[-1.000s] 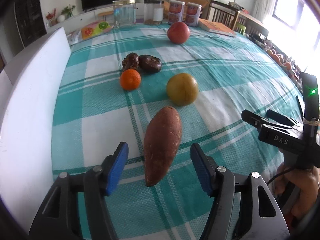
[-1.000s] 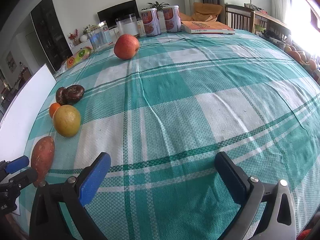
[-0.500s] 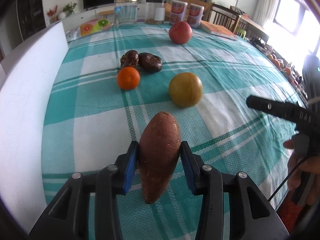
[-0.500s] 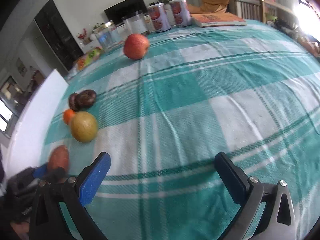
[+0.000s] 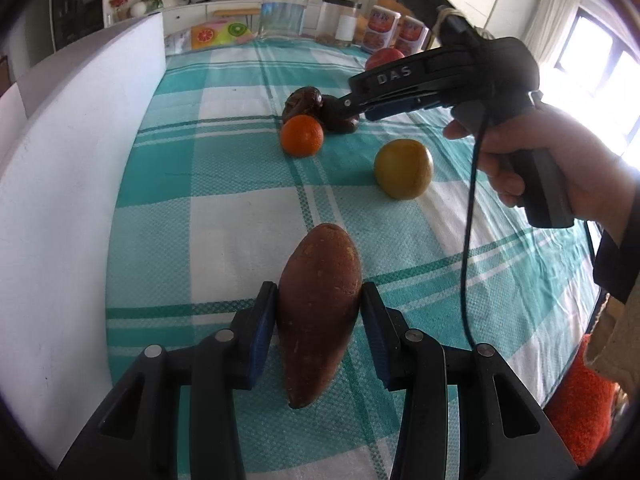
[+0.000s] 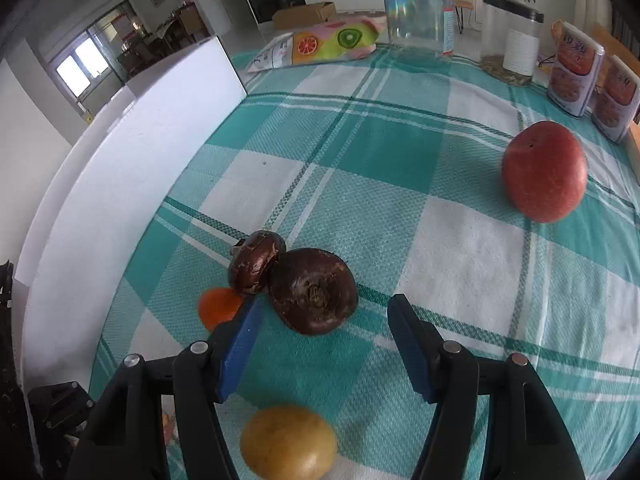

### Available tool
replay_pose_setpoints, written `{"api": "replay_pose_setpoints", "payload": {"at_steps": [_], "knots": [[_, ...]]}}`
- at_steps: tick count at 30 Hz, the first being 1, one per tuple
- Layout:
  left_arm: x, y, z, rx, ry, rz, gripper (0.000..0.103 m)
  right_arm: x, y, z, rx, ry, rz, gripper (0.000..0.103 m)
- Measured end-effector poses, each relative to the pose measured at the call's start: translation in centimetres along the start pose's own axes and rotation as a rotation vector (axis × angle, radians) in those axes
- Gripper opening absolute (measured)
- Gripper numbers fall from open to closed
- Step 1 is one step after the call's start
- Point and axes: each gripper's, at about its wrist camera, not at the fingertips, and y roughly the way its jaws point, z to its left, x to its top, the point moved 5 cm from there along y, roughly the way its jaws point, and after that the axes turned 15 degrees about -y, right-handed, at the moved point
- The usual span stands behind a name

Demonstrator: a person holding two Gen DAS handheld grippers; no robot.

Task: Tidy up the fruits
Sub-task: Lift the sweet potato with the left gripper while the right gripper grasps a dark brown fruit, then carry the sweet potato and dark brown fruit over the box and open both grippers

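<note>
The left hand-held gripper [image 5: 319, 318] is clamped on the sweet potato [image 5: 319, 312]; both blue pads press on its flanks near the middle of its length. The sweet potato lies near the front of the checked surface [image 5: 240, 208], close to the white board [image 5: 72, 184] on the left.

The right hand-held gripper [image 6: 322, 340] hovers over the larger dark water chestnut [image 6: 313, 290]. Its jaws have just been closing but stand apart; neither pad touches the chestnut. A smaller water chestnut [image 6: 256, 261] touches the larger one, and the orange [image 6: 219, 307] sits just beside the left pad. The yellow fruit [image 6: 288, 442] lies nearer the camera; the red apple [image 6: 544, 170] stands well apart at the right.

Procedure for the step in hand, as judged:
1. Keep the left grip steady; the tapered sweet potato may pivot if it is lifted off-centre.
2. Lower the right hand-held gripper until the pads straddle the widest part of the larger chestnut.
3. Keep the left pad clear of the orange and the smaller chestnut, since either may roll if nudged.
4. Close gently; the rounded skin appears smooth and may slip out.
</note>
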Motion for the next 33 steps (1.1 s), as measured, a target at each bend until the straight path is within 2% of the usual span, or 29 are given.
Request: {"api": "replay_pose_setpoints", "payload": {"at_steps": [1, 2, 3, 8, 12, 16, 19, 22, 25, 28, 30, 33], "knots": [[0.1, 0.1, 0.0, 0.001, 0.002, -0.002, 0.044, 0.1, 0.2, 0.0, -0.011, -0.006, -0.007, 0.065], [0.1, 0.1, 0.0, -0.001, 0.0, -0.003, 0.044, 0.2, 0.2, 0.1, 0.001, -0.005, -0.016, 0.049], [0.2, 0.1, 0.1, -0.005, -0.005, -0.004, 0.044, 0.2, 0.1, 0.0, 0.011, 0.017, -0.017, 0.048], [0.3, 0.0, 0.4, -0.034, -0.043, 0.007, 0.043, -2.0, -3.5, -1.0, 0.005, 0.114, -0.111, 0.048], [0.3, -2.2, 0.0, -0.131, -0.101, 0.011, 0.043, -4.2, -8.2, -0.9, -0.021, 0.175, -0.199, 0.048], [1.6, -6.7, -0.3, -0.241, -0.156, -0.025, 0.043, -3.9, -11.6, 2.8, 0.011, 0.151, -0.265, 0.048], [3.2, -11.3, 1.2, -0.277, -0.199, -0.106, 0.043, -1.9, -12.6, 7.9, 0.099, 0.098, -0.313, 0.048], [5.1, -15.2, 4.7, -0.218, -0.247, -0.218, 0.043, 0.7, -12.9, 14.4, 0.21, 0.017, -0.342, 0.048], [6.0, -17.9, 10.0, -0.087, -0.308, -0.317, 0.043, 3.1, -12.3, 21.4, 0.327, -0.073, -0.339, 0.048], [5.8, -18.6, 15.7, 0.034, -0.403, -0.339, 0.043, 4.6, -10.5, 27.4, 0.418, -0.143, -0.301, 0.048], [5.1, -18.5, 19.0, 0.102, -0.463, -0.335, 0.043, 4.9, -9.0, 30.4, 0.418, -0.191, -0.273, 0.048], [3.8, -18.0, 22.1, 0.227, -0.494, -0.329, 0.044, 4.8, -7.1, 32.7, 0.384, -0.229, -0.241, 0.048]]}}
